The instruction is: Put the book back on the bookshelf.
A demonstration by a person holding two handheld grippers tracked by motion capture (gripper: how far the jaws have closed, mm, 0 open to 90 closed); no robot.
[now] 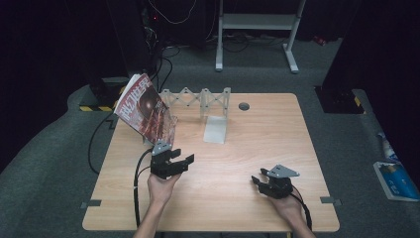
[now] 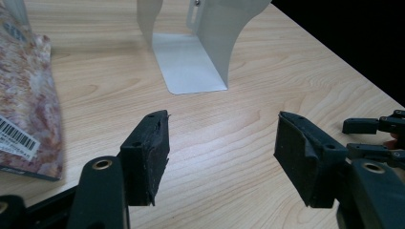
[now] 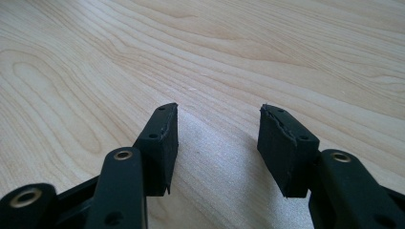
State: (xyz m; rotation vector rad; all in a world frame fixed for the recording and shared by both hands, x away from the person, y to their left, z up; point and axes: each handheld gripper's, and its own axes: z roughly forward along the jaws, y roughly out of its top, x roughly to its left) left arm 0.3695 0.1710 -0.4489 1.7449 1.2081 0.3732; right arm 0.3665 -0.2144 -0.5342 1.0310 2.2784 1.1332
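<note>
Near the front edge of the surface, my right claw rests low over bare wood toward the front right corner, jaws standing apart with nothing between them. My left claw hovers a little farther in, left of centre, jaws likewise wide and holding nothing; in the left gripper view open wood lies between its pads and the things beyond. Open room stretches across the middle and the whole right half of the surface. Farther in, the magazine stands tilted near the left edge, leaning out over that edge, its long axis running from the surface up toward the far left corner, red cover facing me. Just beside it, a white metal bookend stands upright, its foot pointing toward me. At the far edge runs a folding rack.
</note>
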